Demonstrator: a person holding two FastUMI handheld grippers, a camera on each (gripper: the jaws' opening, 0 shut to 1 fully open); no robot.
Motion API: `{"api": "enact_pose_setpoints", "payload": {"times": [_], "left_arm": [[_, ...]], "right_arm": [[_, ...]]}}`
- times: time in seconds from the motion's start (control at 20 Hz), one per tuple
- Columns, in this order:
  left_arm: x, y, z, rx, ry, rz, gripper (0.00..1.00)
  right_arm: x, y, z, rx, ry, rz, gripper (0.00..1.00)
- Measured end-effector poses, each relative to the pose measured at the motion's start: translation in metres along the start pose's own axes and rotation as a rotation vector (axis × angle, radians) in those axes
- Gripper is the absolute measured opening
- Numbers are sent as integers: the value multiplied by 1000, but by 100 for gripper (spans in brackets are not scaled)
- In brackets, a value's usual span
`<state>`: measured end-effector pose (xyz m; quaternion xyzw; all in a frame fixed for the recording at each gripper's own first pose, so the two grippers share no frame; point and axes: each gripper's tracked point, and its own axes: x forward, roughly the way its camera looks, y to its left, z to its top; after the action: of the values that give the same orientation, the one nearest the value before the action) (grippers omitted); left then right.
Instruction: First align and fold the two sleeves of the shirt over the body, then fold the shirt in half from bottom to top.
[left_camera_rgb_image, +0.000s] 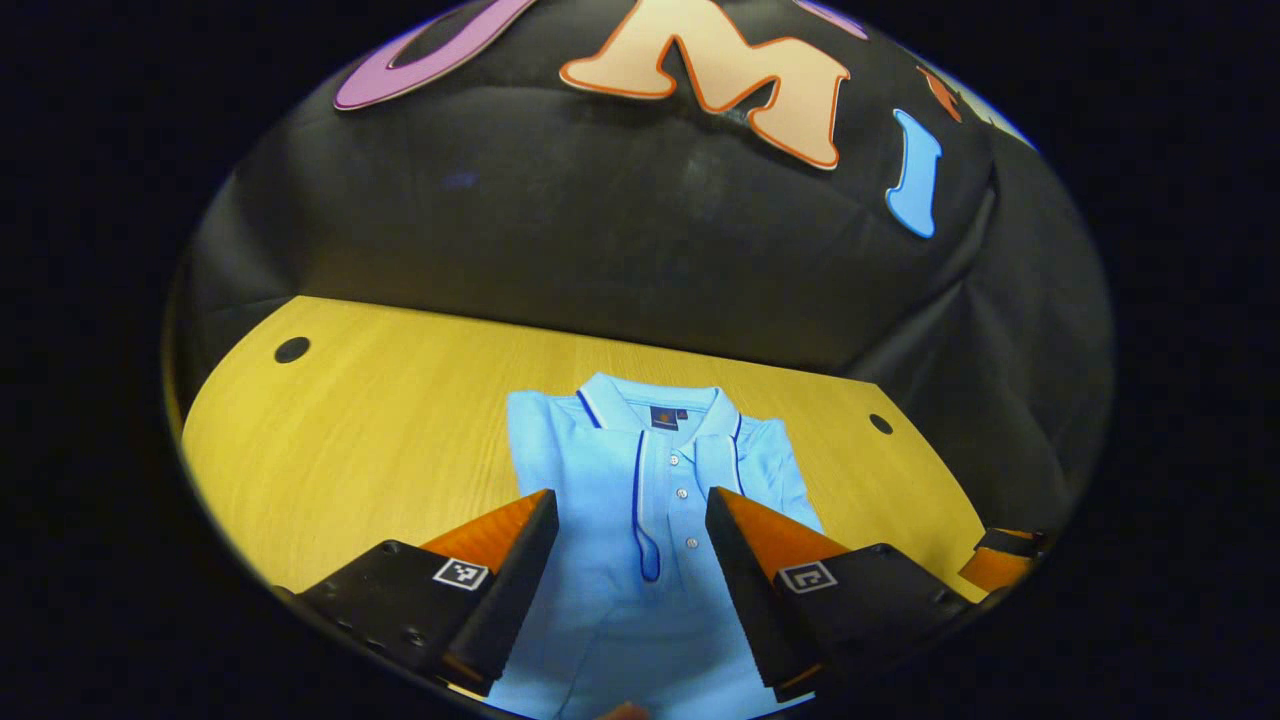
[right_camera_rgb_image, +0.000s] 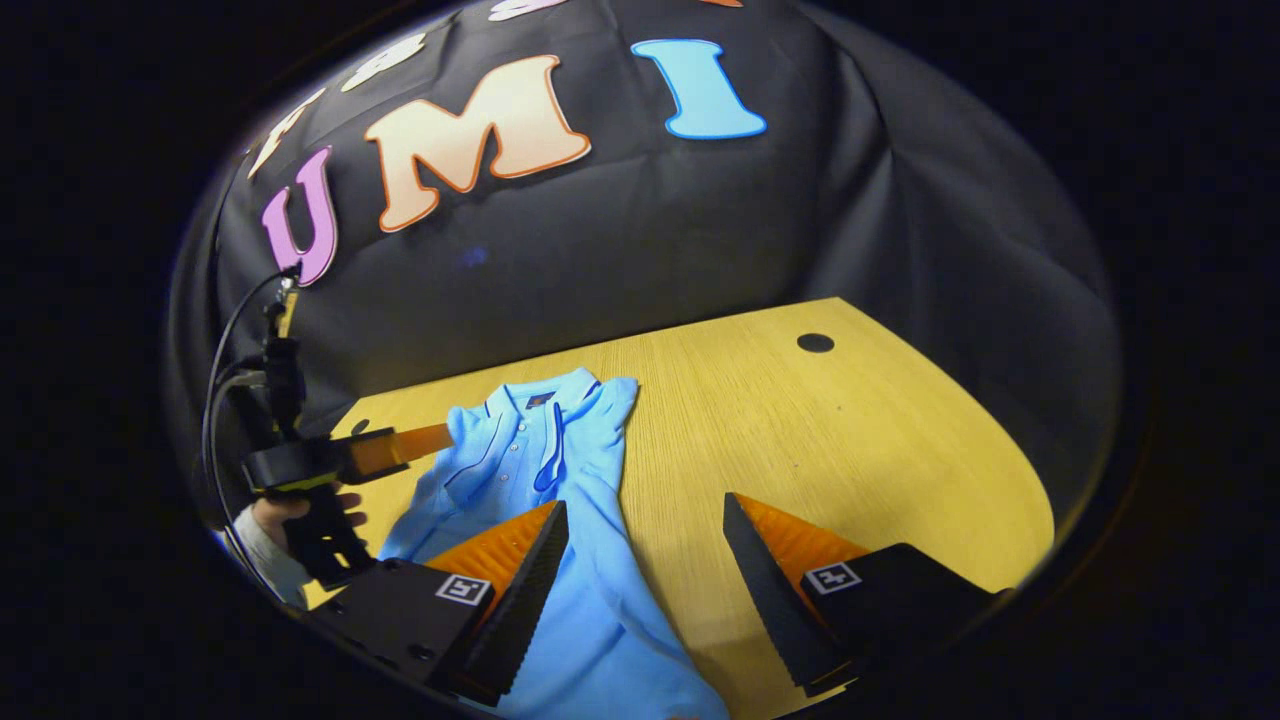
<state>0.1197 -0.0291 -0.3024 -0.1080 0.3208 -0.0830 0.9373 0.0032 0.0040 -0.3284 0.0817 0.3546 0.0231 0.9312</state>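
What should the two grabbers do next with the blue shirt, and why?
Probably lower both open grippers, left gripper and right gripper, to the near bottom hem of the light blue polo shirt and pinch it. The sleeves already look folded over the body on the yellow wooden table, leaving the bottom-to-top fold.

Nothing readable — the shirt (left_camera_rgb_image: 640, 500) collar tag is too small.

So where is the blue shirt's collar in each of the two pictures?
Left gripper view: the collar sits in the middle, just above the open tongs, at the far end of the shirt.
Right gripper view: the collar is left of the middle, above the left finger of the open tongs.
Shared landmark: the dark-edged button strip that runs down from the collar.
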Motion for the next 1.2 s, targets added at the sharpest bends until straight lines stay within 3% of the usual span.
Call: {"api": "enact_pose_setpoints", "payload": {"times": [0.2,0.5,0.8,1.2], "left_arm": [[-66,4,1,37,-56,40,95],[-155,7,-13,158,-119,103,96],[-216,8,-71,163,-55,92,96],[-258,21,-170,164,80,106,96]], "right_arm": [[-30,2,-7,-56,8,39,98],[-83,1,-19,-94,-18,78,98],[-130,-5,-63,-145,11,84,98],[-163,-4,-134,-207,103,77,98]]}}
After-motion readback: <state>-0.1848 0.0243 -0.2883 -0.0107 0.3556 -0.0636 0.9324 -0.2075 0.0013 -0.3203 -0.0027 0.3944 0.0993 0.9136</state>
